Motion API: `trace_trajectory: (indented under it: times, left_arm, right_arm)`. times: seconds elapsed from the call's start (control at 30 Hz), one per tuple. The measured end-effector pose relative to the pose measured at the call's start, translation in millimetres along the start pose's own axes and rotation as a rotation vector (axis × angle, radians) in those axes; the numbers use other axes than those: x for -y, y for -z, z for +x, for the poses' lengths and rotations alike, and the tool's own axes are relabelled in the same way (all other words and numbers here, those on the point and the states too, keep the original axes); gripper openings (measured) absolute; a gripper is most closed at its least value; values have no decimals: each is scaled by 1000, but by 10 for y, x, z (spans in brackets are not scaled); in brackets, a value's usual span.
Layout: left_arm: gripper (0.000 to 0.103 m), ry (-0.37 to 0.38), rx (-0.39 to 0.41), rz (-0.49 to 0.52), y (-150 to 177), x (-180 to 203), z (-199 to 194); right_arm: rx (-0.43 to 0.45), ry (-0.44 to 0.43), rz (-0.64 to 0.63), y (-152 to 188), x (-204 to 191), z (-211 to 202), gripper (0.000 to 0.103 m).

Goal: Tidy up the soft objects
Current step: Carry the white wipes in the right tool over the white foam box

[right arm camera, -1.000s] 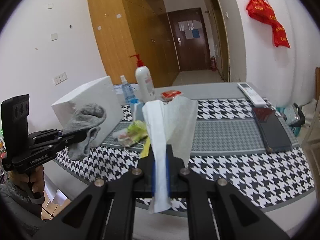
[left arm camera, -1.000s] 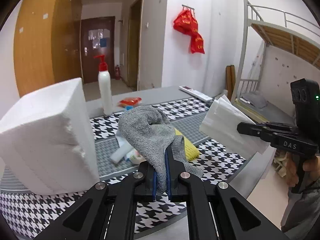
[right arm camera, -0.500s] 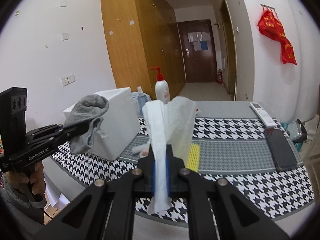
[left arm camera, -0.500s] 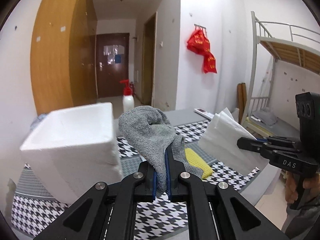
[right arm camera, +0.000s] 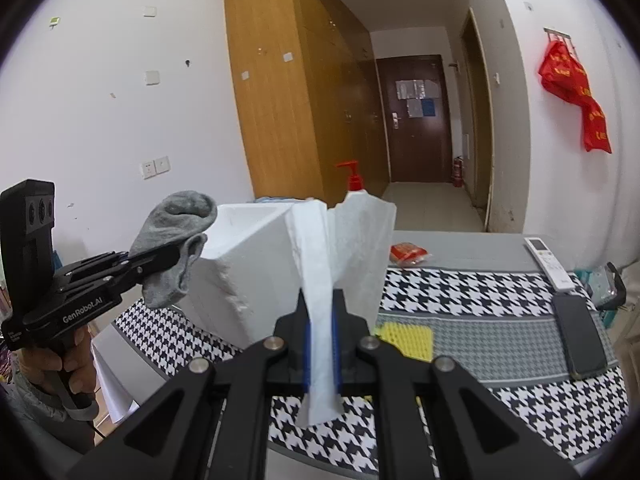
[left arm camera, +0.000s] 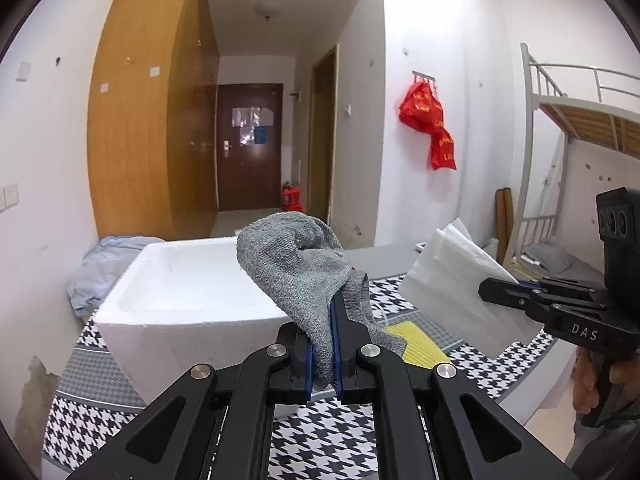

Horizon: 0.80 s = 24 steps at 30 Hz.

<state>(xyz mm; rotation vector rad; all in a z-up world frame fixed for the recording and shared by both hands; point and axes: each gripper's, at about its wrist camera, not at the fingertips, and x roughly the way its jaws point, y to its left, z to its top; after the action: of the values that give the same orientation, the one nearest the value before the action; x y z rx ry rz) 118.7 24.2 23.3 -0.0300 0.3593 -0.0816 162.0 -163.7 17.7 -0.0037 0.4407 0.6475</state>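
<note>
A: From the left wrist, the left tongs [left arm camera: 322, 334] are pinching a grey sock [left arm camera: 298, 264], which sits just in front of the open white box [left arm camera: 188, 292] on the surface [left arm camera: 340, 436]. To do this well, I'd carry the sock clear over the near rim before letting go, so it drops inside and doesn't drape on the edge.

B: And the right tongs [left arm camera: 486, 294]?

A: Seen at the right here, clamped on a white tissue [left arm camera: 448, 280], off to the side of the box. This view looks into the box's hollow; nothing shows inside it.

B: From the right wrist, the right tongs [right arm camera: 322, 344] are pressed on the tissue [right arm camera: 320, 280], held upright. The left tongs [right arm camera: 170, 256] hold the sock [right arm camera: 176, 236] beside the box's [right arm camera: 240, 280] corner, not yet over it. The tissue is light, so I'd lower it close before release.

A: What's new there?

B: A phone [right arm camera: 578, 336], a remote [right arm camera: 548, 260], a red packet [right arm camera: 408, 252] and a yellow mesh [right arm camera: 408, 338] out in full.
</note>
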Motion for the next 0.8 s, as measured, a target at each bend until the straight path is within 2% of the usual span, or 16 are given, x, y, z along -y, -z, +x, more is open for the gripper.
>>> trace_trajectory:
  times: [0.13, 0.4, 0.8]
  left_arm:
    - [7, -23, 13, -12, -14, -61, -39]
    - [7, -127, 40, -35, -24, -241, -189]
    - [7, -207, 43, -65, -18, -541, -319]
  right_arm:
    - [1, -19, -14, -55, -89, 72, 11]
    - [5, -45, -46, -149, -232, 195, 11]
    - [9, -98, -87, -281, -481, 416, 11]
